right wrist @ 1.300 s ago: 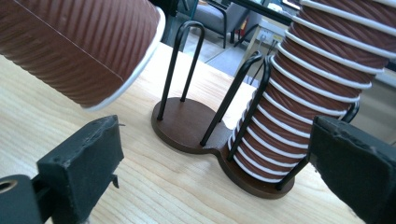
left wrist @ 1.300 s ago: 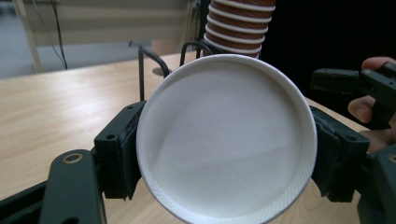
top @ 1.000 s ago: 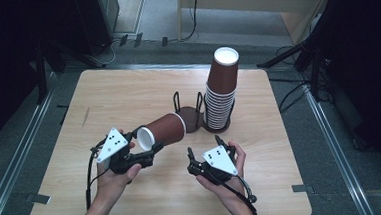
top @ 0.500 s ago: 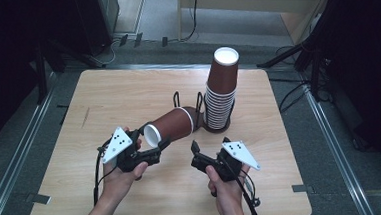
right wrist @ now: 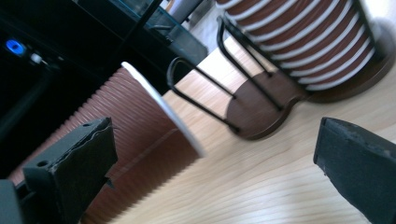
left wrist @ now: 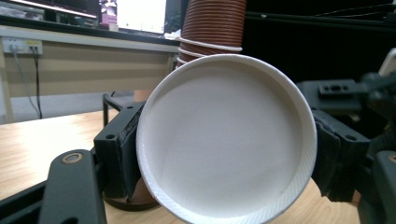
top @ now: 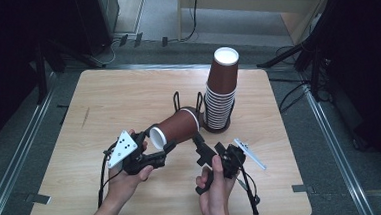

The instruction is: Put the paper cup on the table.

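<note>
Our left gripper [top: 167,148] pinches the cup stack [top: 176,129] lying over the table [top: 103,108] beside the holder [top: 188,107]; right gripper [top: 199,144] spread nearby; we should grip one rim squarely, then pull straight.

object: brown ribbed paper cup [top: 176,129] | interior: white, empty | pose: on its side, mouth toward near left | place: near middle of table, held above it

Tilted cup [top: 175,130] left of the cup stack [top: 221,93], wire holder [top: 188,101] between, on the table [top: 103,100].
</note>
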A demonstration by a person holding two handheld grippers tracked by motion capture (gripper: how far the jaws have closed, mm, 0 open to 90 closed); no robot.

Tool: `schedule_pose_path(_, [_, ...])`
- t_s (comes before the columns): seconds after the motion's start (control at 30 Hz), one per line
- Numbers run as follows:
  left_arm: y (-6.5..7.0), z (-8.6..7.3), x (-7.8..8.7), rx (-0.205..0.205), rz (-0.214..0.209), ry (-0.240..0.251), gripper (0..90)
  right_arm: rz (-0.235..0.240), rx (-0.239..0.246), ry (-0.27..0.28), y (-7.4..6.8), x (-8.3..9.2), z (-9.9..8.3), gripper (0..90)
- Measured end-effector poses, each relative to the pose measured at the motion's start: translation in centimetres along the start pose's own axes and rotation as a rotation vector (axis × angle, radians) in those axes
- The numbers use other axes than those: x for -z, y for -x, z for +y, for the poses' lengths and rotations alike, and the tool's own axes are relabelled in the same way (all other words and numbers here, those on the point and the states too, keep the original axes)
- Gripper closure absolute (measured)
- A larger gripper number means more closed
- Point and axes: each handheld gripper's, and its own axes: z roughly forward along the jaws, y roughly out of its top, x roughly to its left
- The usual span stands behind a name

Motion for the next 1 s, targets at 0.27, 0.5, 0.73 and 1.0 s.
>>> schedule_pose_path(0.27, [0.6,-0.6,-0.4,-0.015,-0.015,0.009,24.3,0.073,-0.233,-0.081,0.1,-1.0,0.1,0.0])
schedule_pose_path(0.5, [1.0,-1.1,-0.8,-0.031,-0.022,0.011,24.3,0.153,-0.503,-0.149,0.8,-1.6,-0.1,0.0])
schedule_pose_path(0.73, [1.4,-1.6,-1.0,-0.054,-0.021,0.005,24.3,0.200,-0.601,-0.180,0.1,-2.0,-0.2,0.0])
schedule_pose_path(1.0, [1.6,-1.4,-0.9,-0.046,-0.031,0.042,24.3,0.206,-0.662,-0.206,0.0,-2.8,0.2,0.0])
